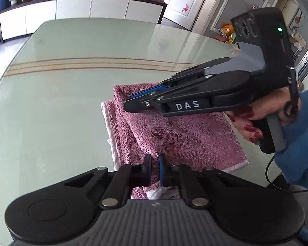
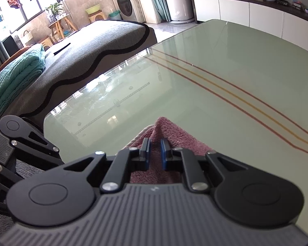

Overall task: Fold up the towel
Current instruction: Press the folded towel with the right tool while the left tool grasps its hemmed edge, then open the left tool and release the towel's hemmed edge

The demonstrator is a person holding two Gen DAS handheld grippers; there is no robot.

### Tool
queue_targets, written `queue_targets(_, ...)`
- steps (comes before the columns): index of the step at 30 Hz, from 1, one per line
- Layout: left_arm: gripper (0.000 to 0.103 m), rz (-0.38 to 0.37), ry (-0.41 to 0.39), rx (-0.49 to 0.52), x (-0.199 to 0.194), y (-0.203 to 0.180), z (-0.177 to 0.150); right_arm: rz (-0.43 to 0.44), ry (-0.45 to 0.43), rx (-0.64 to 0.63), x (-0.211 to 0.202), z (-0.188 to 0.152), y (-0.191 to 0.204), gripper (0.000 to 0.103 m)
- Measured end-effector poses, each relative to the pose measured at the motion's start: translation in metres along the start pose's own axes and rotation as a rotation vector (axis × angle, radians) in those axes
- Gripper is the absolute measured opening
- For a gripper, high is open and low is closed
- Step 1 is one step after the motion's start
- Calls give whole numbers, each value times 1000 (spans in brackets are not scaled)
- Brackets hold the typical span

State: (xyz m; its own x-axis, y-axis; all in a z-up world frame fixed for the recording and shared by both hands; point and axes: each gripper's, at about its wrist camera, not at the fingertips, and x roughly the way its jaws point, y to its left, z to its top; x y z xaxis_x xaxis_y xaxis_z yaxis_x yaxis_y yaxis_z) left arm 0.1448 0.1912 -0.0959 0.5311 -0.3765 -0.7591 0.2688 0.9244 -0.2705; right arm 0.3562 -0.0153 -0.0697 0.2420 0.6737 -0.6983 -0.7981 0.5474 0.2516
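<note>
A pink towel point(image 1: 174, 131) with a white hem lies folded in layers on the green glass table point(image 1: 71, 102). My left gripper point(image 1: 155, 165) sits at the towel's near edge, its fingers a small gap apart with pink cloth between them. My right gripper point(image 1: 129, 100) reaches in from the right over the towel's far corner. In the right wrist view the right gripper point(image 2: 155, 146) has its blue pads slightly apart around a raised ridge of the towel point(image 2: 174, 135).
The table has red and yellow stripes point(image 1: 92, 63) across its middle. A white sideboard point(image 1: 71, 10) stands beyond the far edge. A sofa point(image 2: 82, 47) with a grey cover and a green blanket lies past the table's left edge.
</note>
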Motion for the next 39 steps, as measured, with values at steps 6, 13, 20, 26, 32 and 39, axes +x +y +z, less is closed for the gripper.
queue_targets(6, 8, 11, -10, 2, -21, 1, -3, 52, -13, -21, -3, 0, 6, 11)
queue_targets(13, 9, 56, 40, -33, -10, 3, -6, 44, 3, -20, 12, -5, 11, 11)
queue_targets(20, 15, 100, 53, 27, -12, -8, 5, 15, -88, -35, -11, -8, 14, 12)
queue_targets(26, 21, 152, -11, 63, -30, -9, 18, -78, -192, 80, -75, -21, -16, 13)
queue_targets(32, 39, 88, -73, 149, -25, -36, 37, -163, -151, 138, -98, -50, -27, 13)
queue_targets(39, 39, 122, 14, 218, 21, -47, 33, -209, -98, 155, -74, -58, -27, 13)
